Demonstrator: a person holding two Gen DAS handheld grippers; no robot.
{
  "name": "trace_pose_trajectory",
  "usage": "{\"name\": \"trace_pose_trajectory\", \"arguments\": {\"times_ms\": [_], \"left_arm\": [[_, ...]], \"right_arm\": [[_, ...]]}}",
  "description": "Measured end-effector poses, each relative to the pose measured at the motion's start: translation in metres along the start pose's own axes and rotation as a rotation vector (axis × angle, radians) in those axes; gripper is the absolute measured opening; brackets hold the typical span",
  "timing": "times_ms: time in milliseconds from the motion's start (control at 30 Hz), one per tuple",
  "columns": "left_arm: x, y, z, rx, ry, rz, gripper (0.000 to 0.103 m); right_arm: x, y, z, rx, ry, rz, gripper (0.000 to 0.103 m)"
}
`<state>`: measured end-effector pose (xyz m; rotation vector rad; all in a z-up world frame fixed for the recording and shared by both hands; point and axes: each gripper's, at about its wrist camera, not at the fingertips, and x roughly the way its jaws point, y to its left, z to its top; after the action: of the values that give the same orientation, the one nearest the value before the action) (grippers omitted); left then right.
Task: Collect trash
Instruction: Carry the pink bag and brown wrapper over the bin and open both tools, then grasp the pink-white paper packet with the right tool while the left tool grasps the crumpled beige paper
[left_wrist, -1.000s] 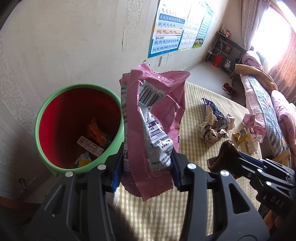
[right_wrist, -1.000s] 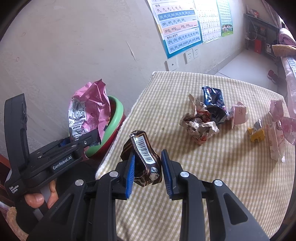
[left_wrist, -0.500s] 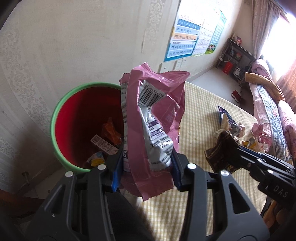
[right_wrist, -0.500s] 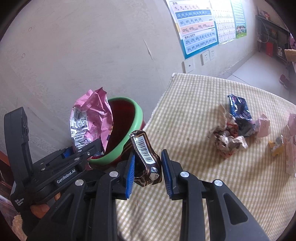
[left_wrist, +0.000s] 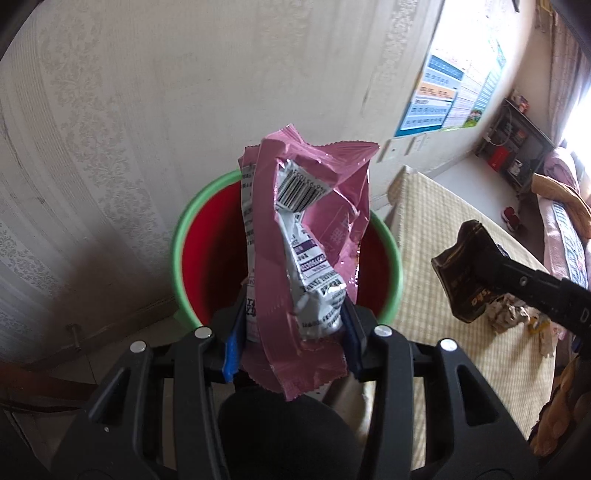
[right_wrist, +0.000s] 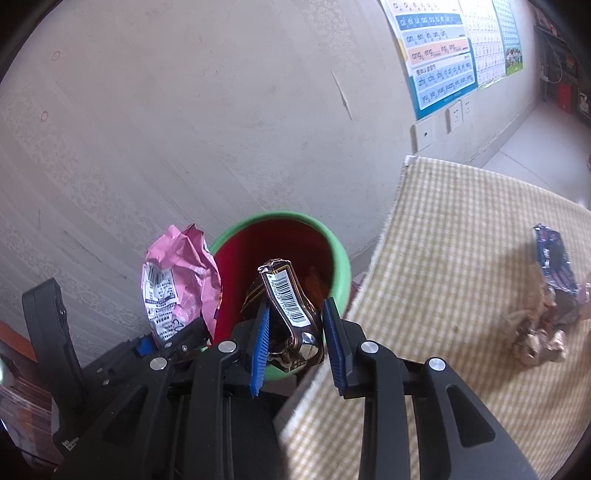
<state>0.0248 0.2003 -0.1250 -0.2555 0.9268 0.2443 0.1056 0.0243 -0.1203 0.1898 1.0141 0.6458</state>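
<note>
My left gripper (left_wrist: 291, 339) is shut on a pink and silver snack bag (left_wrist: 306, 236), held upright over the near side of the red bin with a green rim (left_wrist: 397, 266). The same bag (right_wrist: 177, 284) shows left of the bin (right_wrist: 341, 254) in the right wrist view. My right gripper (right_wrist: 295, 343) is shut on a dark brown wrapper with a barcode (right_wrist: 286, 306), held above the bin's near edge. That wrapper (left_wrist: 461, 273) shows to the right of the bin in the left wrist view.
The bin stands on the floor against the wall, left of a table with a yellow checked cloth (right_wrist: 461, 258). A blue wrapper (right_wrist: 554, 258) and crumpled paper (right_wrist: 539, 339) lie on the cloth. A bed (left_wrist: 561, 229) is at the far right.
Both grippers moved left from the table toward the bin, with their wrappers still held. The bin now sits directly behind each held wrapper.
</note>
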Motion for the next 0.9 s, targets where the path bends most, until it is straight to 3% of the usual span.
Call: {"name": "trace_pose_trajectory", "arguments": {"times_ms": [400,467,500,567,767,900], "left_arm": [[0.026,0.019,0.01,-0.038,0.047,0.02,0.042],[0.029,0.019,0.011,-0.038,0.054,0.03,0.047],[0.029,0.018,0.011,-0.038,0.058,0.037,0.051],[0.026,0.017,0.009,-0.047,0.045,0.051,0.069],[0.016,0.006,0.002,-0.038,0.027,0.031,0.07],[0.009,-0.018,-0.01,0.008,0.014,-0.011,0.07]], "right_arm": [[0.038,0.026,0.025,-0.005,0.003,0.016,0.029],[0.038,0.029,0.027,0.0,-0.01,0.025,0.039],[0.038,0.029,0.027,0.01,-0.016,0.029,0.054],[0.032,0.027,0.027,0.025,-0.034,0.035,0.056],[-0.009,0.0,0.015,0.046,-0.109,-0.004,0.057],[-0.058,-0.048,-0.009,0.064,-0.173,-0.124,0.06]]}}
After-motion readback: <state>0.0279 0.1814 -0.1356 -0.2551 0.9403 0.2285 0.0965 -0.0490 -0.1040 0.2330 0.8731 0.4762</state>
